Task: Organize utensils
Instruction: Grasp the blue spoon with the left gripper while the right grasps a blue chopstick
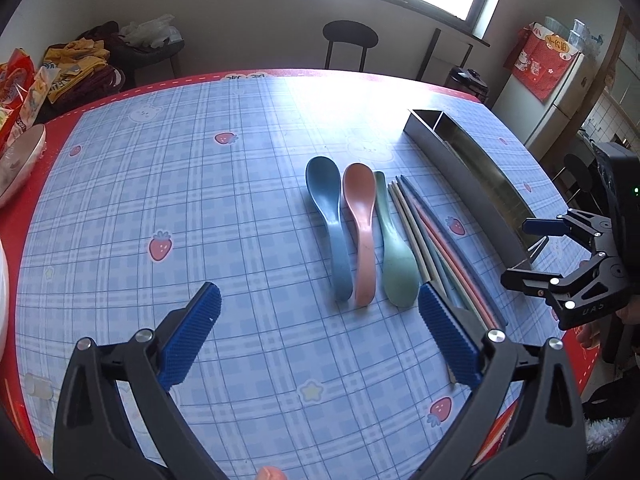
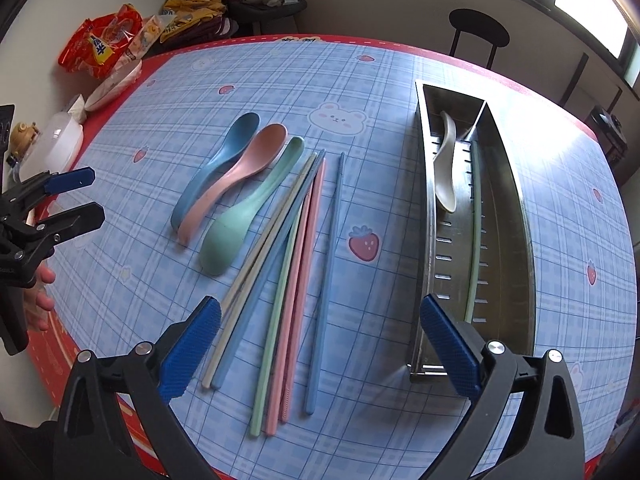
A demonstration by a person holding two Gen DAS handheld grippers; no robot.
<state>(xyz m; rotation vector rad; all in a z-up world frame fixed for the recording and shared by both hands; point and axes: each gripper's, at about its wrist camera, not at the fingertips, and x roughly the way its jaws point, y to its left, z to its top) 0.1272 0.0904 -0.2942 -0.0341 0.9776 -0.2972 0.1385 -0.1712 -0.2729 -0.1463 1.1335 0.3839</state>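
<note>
Three spoons lie side by side mid-table: blue [image 1: 328,216] [image 2: 216,172], pink [image 1: 362,232] [image 2: 236,180] and green [image 1: 394,256] [image 2: 244,216]. Several pastel chopsticks [image 1: 436,248] [image 2: 288,280] fan out to their right. A long steel holder [image 1: 472,168] [image 2: 520,220] at the right contains a white spoon [image 2: 446,168] and one green chopstick [image 2: 475,240]. My left gripper [image 1: 320,334] [image 2: 86,196] hovers open just short of the spoon handles. My right gripper [image 2: 320,350] [image 1: 528,254] stands open above the near ends of the chopsticks, its right finger by the holder's near end. Neither holds anything.
The checked blue cloth has a red border [image 2: 100,360] at the table's edge. Snack bags [image 2: 100,44], a white bowl [image 2: 114,84] and a plastic container [image 2: 56,144] crowd the far left edge. A black stool [image 2: 478,32] stands behind the table.
</note>
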